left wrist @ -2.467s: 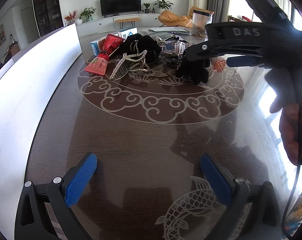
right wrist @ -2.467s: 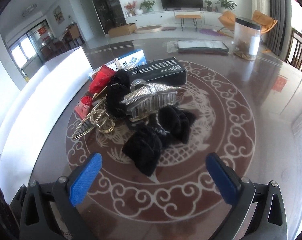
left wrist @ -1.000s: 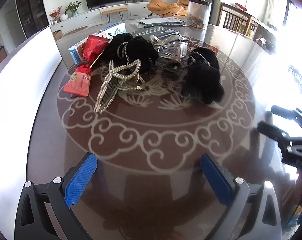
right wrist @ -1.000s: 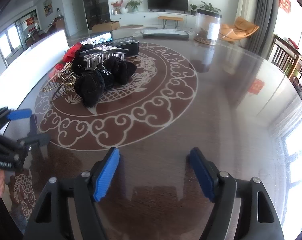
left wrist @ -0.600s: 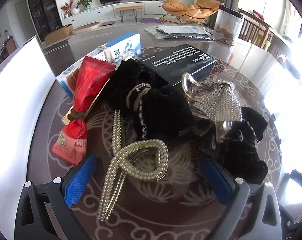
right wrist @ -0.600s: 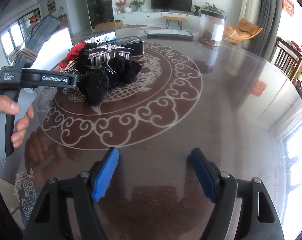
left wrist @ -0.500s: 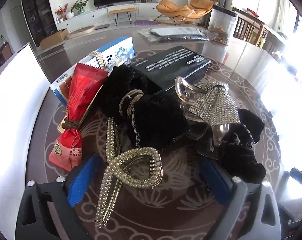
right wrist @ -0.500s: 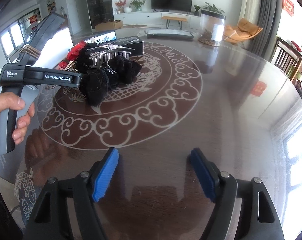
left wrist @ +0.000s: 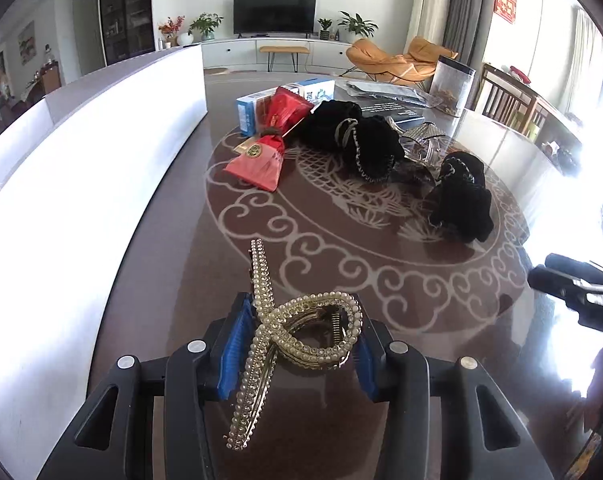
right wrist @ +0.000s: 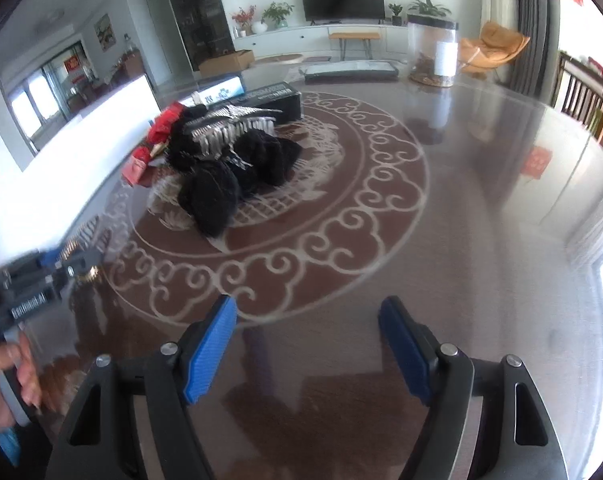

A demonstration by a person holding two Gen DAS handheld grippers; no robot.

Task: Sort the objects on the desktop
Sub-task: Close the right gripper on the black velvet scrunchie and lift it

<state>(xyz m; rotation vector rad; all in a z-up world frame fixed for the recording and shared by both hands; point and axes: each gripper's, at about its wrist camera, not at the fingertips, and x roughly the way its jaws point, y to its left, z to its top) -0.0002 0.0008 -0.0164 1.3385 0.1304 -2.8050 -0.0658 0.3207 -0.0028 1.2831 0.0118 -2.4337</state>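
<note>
My left gripper (left wrist: 297, 344) is shut on a gold pearl hair claw (left wrist: 301, 332) and holds it above the dark table, near the front edge. The rest of the pile lies farther back: a red snack packet (left wrist: 265, 152), black fuzzy scrunchies (left wrist: 365, 140), another black scrunchie (left wrist: 461, 196) and a clear rhinestone claw clip (left wrist: 425, 140). My right gripper (right wrist: 307, 344) is open and empty over bare table, well right of the pile (right wrist: 229, 160). The left gripper shows blurred at the left edge of the right wrist view (right wrist: 33, 280).
A long white box (left wrist: 61, 184) runs along the table's left side. A blue-white carton (left wrist: 285, 100), a black box (right wrist: 269, 100), a clear jar (right wrist: 433, 52) and a flat black pouch (right wrist: 349, 68) stand behind the pile.
My left gripper closed on the pearl hair claw and drew it back out of the pile toward the front edge. The right gripper shifted slightly and stayed open.
</note>
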